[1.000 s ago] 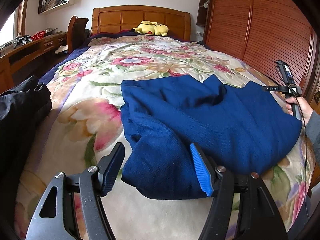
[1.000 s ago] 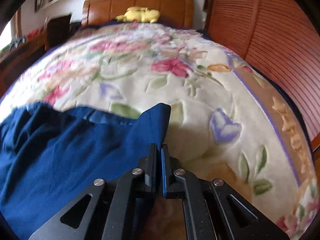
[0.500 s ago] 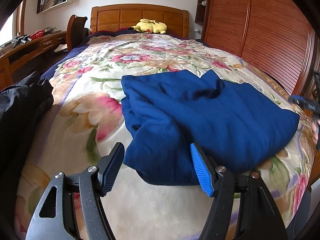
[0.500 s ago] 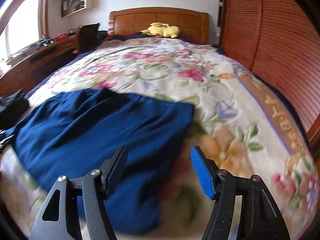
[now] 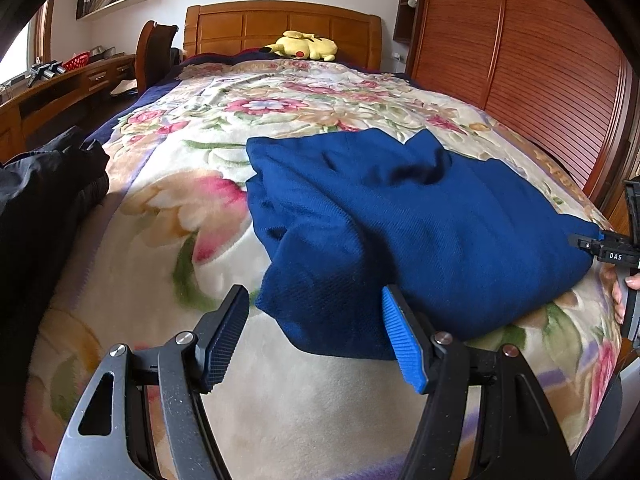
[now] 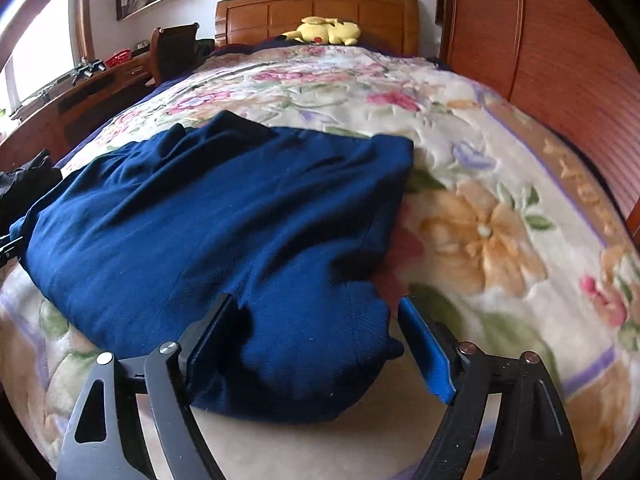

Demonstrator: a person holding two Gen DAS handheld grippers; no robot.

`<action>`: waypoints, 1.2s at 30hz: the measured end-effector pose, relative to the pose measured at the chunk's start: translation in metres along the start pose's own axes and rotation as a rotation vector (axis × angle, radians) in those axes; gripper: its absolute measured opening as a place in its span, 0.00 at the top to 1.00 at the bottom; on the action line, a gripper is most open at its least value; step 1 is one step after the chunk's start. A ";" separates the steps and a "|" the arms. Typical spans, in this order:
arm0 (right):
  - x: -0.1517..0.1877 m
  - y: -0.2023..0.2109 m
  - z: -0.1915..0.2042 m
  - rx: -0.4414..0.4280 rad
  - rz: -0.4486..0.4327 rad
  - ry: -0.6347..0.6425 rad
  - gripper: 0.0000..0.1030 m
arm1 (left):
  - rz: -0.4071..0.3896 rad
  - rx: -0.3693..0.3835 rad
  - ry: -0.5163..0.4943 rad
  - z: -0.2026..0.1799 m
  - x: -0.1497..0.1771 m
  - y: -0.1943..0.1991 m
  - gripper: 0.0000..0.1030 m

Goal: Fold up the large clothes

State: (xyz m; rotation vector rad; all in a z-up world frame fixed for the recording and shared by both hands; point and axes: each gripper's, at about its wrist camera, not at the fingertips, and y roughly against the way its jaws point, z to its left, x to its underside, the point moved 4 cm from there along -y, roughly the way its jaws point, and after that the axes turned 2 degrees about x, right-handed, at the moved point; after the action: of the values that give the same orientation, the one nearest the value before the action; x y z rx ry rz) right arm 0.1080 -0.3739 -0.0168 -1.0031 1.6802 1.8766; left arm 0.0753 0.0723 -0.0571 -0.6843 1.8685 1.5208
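A dark blue knit garment (image 5: 400, 216) lies partly folded on the floral bedspread (image 5: 192, 160), near the foot of the bed. My left gripper (image 5: 312, 332) is open, its jaws on either side of the garment's near left corner, just above the blanket. My right gripper (image 6: 316, 344) is open around the garment's (image 6: 224, 224) near right corner, with cloth between the jaws. The right gripper also shows in the left wrist view (image 5: 616, 248) at the garment's right edge.
A black garment (image 5: 40, 200) lies at the bed's left edge. A yellow plush toy (image 5: 304, 46) sits by the wooden headboard (image 5: 280, 24). A slatted wooden wardrobe (image 5: 540, 60) runs along the right. A desk (image 5: 60, 88) and chair (image 5: 154, 52) stand at left.
My right gripper let go of the garment's far corner, opened, and drew back to the near right corner. My left gripper stayed open and shifted slightly.
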 end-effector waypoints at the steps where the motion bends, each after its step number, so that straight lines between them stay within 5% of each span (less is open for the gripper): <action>1: 0.001 -0.004 0.001 -0.013 0.008 -0.006 0.19 | 0.002 0.001 0.001 0.000 0.000 0.000 0.33; 6: -0.001 -0.010 0.017 -0.038 0.011 0.012 0.19 | 0.005 0.017 -0.011 -0.003 0.000 0.000 0.33; 9: -0.003 -0.012 0.016 -0.058 0.012 0.014 0.19 | 0.005 0.024 -0.029 -0.007 0.001 0.001 0.43; 19: 0.000 -0.006 0.016 -0.117 -0.033 0.038 0.64 | -0.009 0.045 -0.070 -0.019 0.002 0.008 0.79; 25: 0.005 0.011 0.021 -0.113 -0.048 0.104 0.74 | -0.065 0.015 -0.142 -0.035 0.002 0.035 0.82; 36: 0.025 0.076 0.018 -0.136 -0.090 0.163 0.75 | -0.124 0.075 -0.125 -0.047 0.020 0.092 0.83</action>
State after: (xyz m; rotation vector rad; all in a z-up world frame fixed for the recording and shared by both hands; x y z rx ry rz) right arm 0.0325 -0.3734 0.0156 -1.2953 1.5824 1.9158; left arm -0.0123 0.0445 -0.0050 -0.6433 1.7476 1.3753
